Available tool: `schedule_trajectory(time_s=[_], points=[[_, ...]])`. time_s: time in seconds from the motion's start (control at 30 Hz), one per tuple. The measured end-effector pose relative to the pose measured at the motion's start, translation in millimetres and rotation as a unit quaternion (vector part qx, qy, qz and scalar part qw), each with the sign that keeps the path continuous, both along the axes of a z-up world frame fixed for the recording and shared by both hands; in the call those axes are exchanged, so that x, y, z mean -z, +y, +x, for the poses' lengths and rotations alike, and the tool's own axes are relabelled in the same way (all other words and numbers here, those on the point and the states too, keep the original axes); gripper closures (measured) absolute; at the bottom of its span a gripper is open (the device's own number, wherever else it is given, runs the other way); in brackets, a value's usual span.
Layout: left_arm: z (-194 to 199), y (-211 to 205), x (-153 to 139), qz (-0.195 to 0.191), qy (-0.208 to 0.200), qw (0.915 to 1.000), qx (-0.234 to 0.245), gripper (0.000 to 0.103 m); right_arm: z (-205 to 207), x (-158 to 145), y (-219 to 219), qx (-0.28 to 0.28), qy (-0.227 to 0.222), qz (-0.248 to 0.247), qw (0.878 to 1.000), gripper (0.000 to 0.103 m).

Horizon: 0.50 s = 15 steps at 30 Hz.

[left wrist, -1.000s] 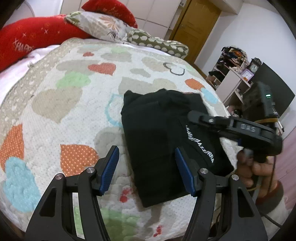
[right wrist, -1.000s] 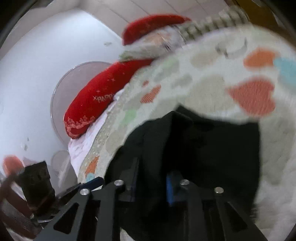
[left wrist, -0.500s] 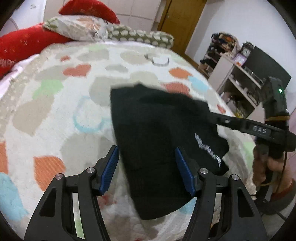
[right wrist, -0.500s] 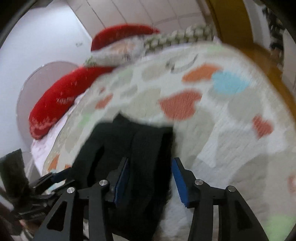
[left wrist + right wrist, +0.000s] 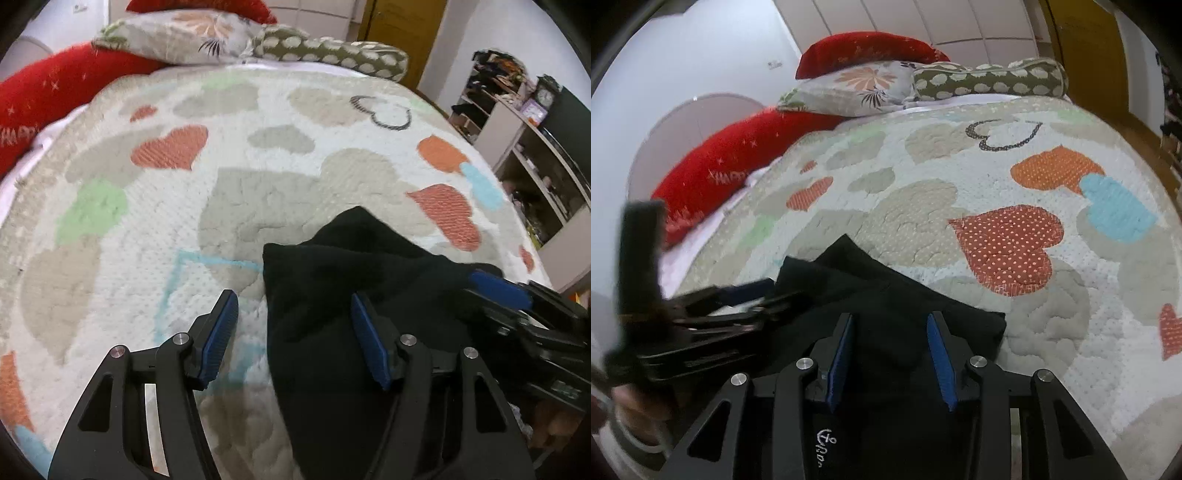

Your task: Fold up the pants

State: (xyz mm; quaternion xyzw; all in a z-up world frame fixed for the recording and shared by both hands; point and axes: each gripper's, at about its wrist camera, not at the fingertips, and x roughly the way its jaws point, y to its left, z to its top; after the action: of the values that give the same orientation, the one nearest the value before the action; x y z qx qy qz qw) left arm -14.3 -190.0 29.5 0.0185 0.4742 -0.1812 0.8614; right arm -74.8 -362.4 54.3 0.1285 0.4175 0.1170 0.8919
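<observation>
Folded black pants (image 5: 886, 295) on heart-print quilt (image 5: 1015, 184), white anchor logo, lettering partly hidden. Left gripper (image 5: 295, 332) and right gripper (image 5: 890, 354) both spread, holding nothing. Red pillow (image 5: 720, 173) reads "HAPP".

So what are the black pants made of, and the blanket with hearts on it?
The black pants look like soft, matte knit cotton, maybe sweatpants: they slump in thick folds without shine, with white stitched lettering near the bottom of the right wrist view. The blanket looks like quilted cotton: puffy stitched bumps, a nubby white ground and dotted fabric hearts sewn on. I can't be sure of either fibre.
</observation>
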Motion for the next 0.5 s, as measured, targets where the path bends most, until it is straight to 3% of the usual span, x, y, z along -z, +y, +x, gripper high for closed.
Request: schedule_trajectory(time_s=[0.3, 0.5], points=[[-52, 27, -39, -0.032, -0.03, 0.999, 0.007, 0.039, -47, -36, 17, -0.034, -0.02, -0.025, 0.999, 0.063], [-107, 22, -32, -0.042, -0.024, 0.9982, 0.033, 0.039, -89, -19, 39, -0.048, -0.006, -0.088, 0.995, 0.063]])
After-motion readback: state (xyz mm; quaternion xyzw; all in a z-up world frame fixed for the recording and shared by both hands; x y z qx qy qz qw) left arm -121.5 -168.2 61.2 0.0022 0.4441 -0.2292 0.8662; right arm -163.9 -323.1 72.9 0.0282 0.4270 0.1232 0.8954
